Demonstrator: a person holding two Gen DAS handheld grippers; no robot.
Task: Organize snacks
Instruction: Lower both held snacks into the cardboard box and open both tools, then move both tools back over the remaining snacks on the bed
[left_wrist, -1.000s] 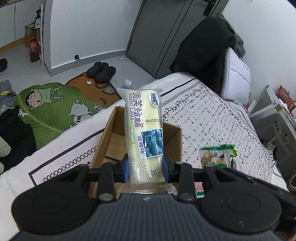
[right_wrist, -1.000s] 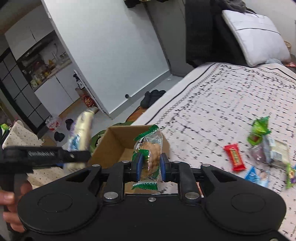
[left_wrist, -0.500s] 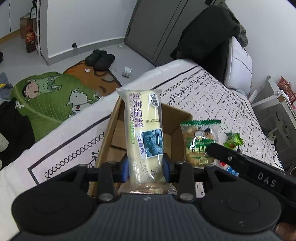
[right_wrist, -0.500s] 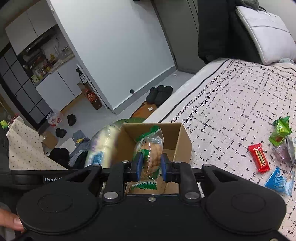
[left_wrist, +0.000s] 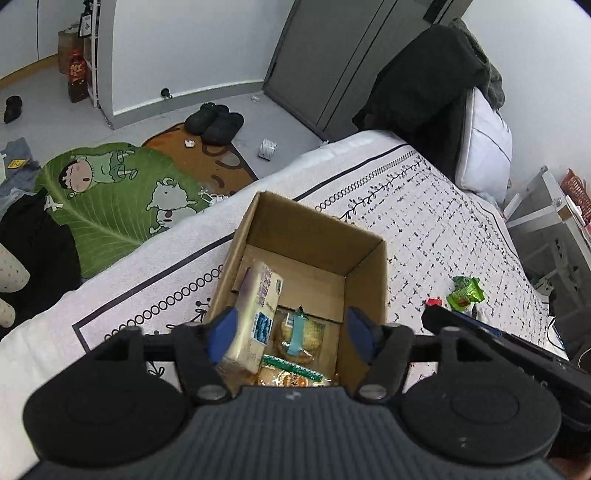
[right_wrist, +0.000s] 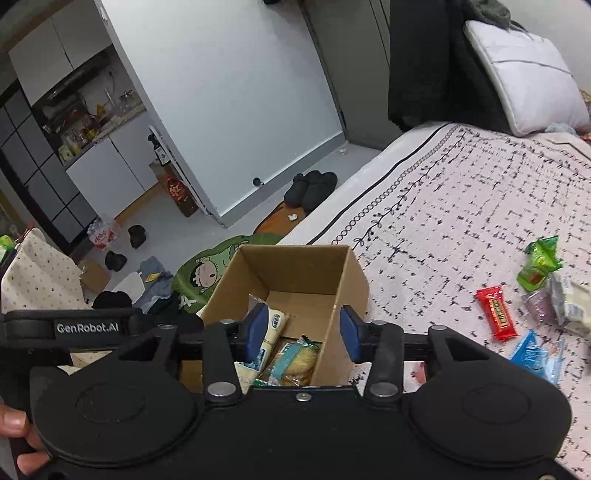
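Jaws of left gripper (left_wrist: 291, 334) and right gripper (right_wrist: 301, 334) have just been opening, gripping nothing, cake roll pack (left_wrist: 255, 317) and biscuit pack (right_wrist: 295, 360) half-hidden behind them in cardboard box (left_wrist: 365, 266); only right view shows red bar (right_wrist: 495, 313) farther off on bedspread (right_wrist: 443, 206).

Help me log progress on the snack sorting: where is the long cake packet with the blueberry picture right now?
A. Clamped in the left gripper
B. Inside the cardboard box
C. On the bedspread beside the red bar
B: the cake packet leans inside the cardboard box, free of the open left gripper.
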